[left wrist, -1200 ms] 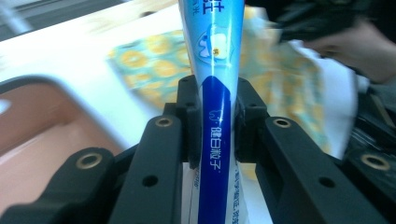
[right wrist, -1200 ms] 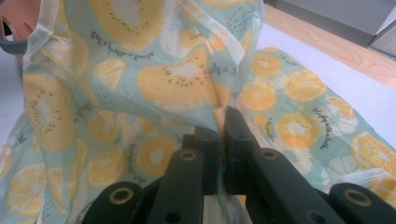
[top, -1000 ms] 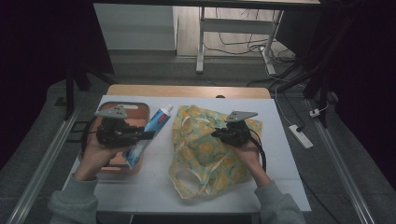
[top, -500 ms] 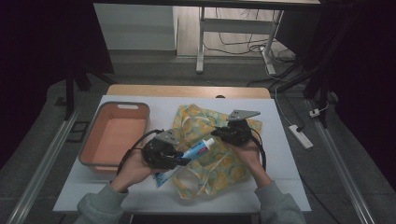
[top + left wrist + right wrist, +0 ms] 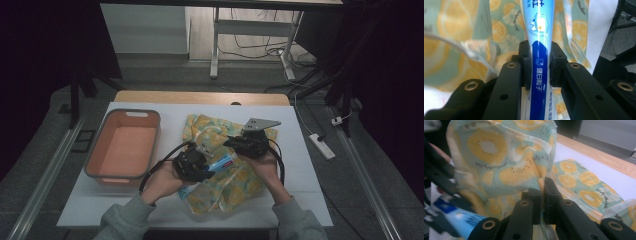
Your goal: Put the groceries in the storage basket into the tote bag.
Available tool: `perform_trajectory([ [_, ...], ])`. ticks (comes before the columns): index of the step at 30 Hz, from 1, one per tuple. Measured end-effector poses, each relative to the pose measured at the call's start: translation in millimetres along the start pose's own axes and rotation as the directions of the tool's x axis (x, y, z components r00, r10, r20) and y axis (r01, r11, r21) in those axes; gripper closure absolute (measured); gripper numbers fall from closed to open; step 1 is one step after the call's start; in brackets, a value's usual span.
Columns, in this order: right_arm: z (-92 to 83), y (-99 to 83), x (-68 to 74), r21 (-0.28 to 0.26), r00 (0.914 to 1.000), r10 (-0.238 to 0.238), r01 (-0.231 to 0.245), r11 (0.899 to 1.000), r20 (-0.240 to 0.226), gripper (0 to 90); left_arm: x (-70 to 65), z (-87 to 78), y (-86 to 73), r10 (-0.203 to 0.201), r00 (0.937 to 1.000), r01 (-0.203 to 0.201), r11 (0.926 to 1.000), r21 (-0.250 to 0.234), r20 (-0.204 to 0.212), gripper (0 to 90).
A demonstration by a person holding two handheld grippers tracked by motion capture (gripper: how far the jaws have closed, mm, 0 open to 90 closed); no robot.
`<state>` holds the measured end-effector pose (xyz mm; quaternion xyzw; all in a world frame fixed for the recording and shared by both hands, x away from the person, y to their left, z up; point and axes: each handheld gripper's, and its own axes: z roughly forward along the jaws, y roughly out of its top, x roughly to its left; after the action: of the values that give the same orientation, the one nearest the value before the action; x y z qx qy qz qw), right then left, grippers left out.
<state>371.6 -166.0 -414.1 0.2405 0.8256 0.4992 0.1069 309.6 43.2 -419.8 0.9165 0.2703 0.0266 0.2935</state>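
Toward the left edge of the white tabletop (image 5: 125, 200) sits one orange bin (image 5: 125, 147) with a grey rim, its long side running from the near edge toward the far edge. Nothing lies inside it that can be made out from the high view.

Just right of the bin, near the middle of the tabletop, the left hand (image 5: 162, 180) comes in from the near edge, forearm in a grey sleeve angled up and to the right. It holds the left gripper (image 5: 192, 165), whose jaws are clamped on one blue-and-white toothpaste tube (image 5: 537, 62). In the left gripper view the two black pads press the tube's dark blue lower part from both sides, and the tube runs straight away from the camera over the bag. From above the tube points rightward, its far end lying over the bag's middle.

One fabric bag (image 5: 225, 170) printed with yellow citrus slices on pale green is spread across the centre, from near the far edge down to the near edge.

The right hand (image 5: 265, 165) reaches in from the near right, wrist bent inward, carrying the right gripper (image 5: 240, 146) with a grey three-cornered plate on top. Its jaws are pressed together on a fold of the bag's fabric, lifting that edge into a raised hood, as the right gripper view shows. The tube's end appears at the lower left of that view, just beside the lifted cloth.
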Motion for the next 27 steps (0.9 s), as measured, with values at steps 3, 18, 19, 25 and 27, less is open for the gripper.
perform_trajectory([
  [3, -1.9, 1.0, 3.8, -0.010, 0.9999, -0.007, 0.007, 1.000, 0.010, 86.4, 5.8, 7.0, 6.2, -0.012, 0.9999, 0.012, 0.9995, 0.030, 0.001, 75.0],
  [18, -3.0, 1.1, 20.6, -0.043, 1.0000, 0.006, -0.006, 0.999, 0.005, 86.5, 26.2, 25.5, 17.4, -0.140, 0.9893, 0.143, 0.9882, -0.056, 0.040, 74.7],
  [19, -2.0, 0.2, 21.9, -0.041, 1.0000, 0.005, -0.005, 0.999, 0.005, 86.5, 27.3, 26.3, 18.0, -0.148, 0.9879, 0.151, 0.9865, -0.063, 0.045, 74.7],
  [25, 1.2, -5.9, 22.8, -0.034, 0.9993, 0.034, -0.034, 0.999, 0.017, 86.5, 34.7, 37.8, 21.4, -0.219, 0.9711, 0.230, 0.9641, -0.132, 0.094, 74.4],
  [27, 1.8, -8.0, 22.0, -0.036, 0.9985, 0.049, -0.048, 0.998, 0.026, 86.5, 35.7, 43.2, 22.4, -0.237, 0.9665, 0.250, 0.9565, -0.150, 0.099, 74.2],
])
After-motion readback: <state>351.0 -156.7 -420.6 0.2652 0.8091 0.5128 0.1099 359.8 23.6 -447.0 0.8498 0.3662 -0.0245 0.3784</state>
